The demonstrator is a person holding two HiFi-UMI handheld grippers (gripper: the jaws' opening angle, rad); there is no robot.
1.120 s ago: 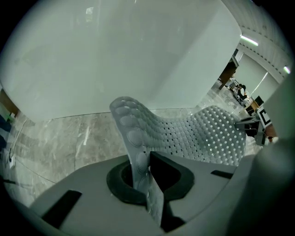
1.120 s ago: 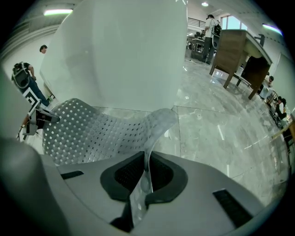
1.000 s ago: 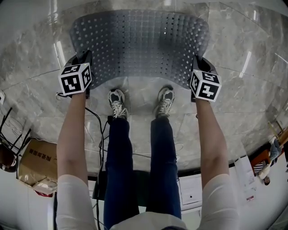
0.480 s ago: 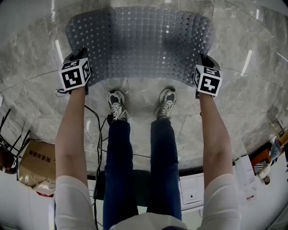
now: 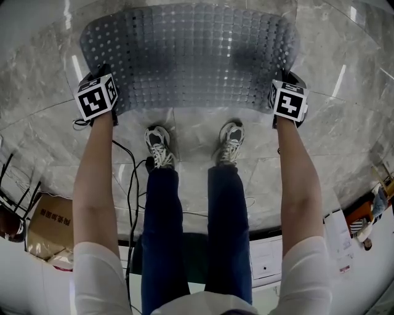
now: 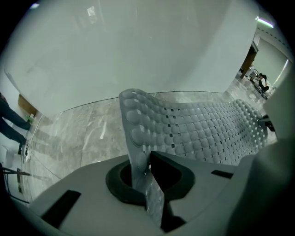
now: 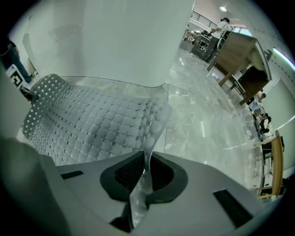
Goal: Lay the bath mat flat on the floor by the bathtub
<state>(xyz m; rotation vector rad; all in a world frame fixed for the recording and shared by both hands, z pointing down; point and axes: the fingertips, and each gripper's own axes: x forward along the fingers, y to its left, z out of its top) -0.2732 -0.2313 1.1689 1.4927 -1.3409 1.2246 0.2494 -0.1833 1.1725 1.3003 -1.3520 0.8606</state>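
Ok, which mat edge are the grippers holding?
The mat edge nearest the shoes, its corners pinched by the left gripper and right gripper; the far edge isn't.

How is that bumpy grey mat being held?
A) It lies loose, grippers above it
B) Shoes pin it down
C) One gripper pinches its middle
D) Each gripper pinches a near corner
D: the left gripper and the right gripper each have their jaws clamped on a near corner of the bath mat.

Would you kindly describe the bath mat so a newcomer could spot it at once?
On the marble floor, look just beyond the person's shoes. The bath mat spreads there, its near corners pinched by the left gripper and right gripper. Unlike the smooth stone, it is translucent grey, dotted with bumps and holes.
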